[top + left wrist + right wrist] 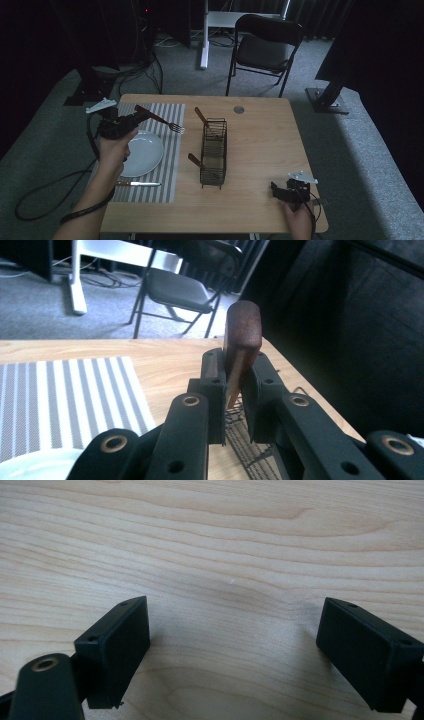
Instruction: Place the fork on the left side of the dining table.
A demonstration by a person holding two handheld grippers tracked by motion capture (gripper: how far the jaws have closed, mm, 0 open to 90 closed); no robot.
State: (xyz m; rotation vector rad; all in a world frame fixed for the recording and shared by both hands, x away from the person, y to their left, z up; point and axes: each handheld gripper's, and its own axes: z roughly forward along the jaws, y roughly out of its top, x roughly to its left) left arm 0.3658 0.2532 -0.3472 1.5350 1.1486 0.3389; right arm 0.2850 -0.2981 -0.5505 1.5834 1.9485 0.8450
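Table (pixel 260 150): pale wood, with a folding chair (pixel 265 45) beyond it at 12 o'clock
Mat (pixel 170 150): striped, lay over the table's 9 o'clock side
Rack (pixel 214 152): black wire, stood at the table's centre, with two brown handles sticking out of it
Plate (pixel 142 155): white, sat on the mat
Left gripper (pixel 131 120): hovered at 12 o'clock of the plate, its jaws pinching the fork's brown handle
Right gripper (pixel 232 645): low over bare wood at the table's 5 o'clock corner, jaws spread wide with nothing between
Fork (pixel 159 119): held above the mat, prongs toward the rack at 3 o'clock
Knife (pixel 139 184): lay on the mat at 6 o'clock of the plate
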